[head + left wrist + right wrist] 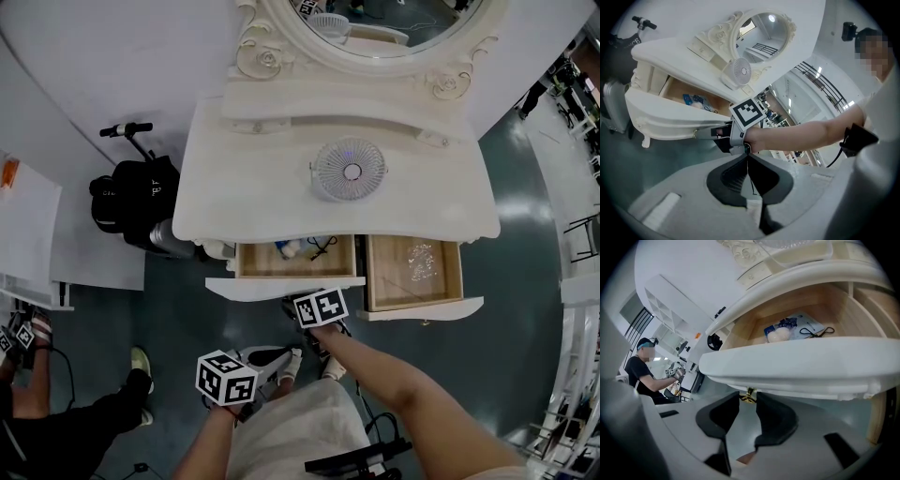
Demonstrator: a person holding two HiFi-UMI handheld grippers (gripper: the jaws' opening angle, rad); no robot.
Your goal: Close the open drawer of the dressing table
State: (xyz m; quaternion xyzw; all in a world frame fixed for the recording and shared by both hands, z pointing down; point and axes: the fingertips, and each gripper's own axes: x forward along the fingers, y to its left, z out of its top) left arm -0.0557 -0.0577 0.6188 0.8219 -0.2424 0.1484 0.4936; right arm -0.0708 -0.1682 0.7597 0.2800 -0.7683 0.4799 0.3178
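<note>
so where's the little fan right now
In the head view the fan sits on the dressing table top, just right of centre, between the mirror and the open drawers.

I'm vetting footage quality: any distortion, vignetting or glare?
Head view: fisheye bends the cream dressing table. Left gripper view: black vignetted corners; a light glints in the oval mirror. Right gripper view: the white drawer front bulges, no glare.
</note>
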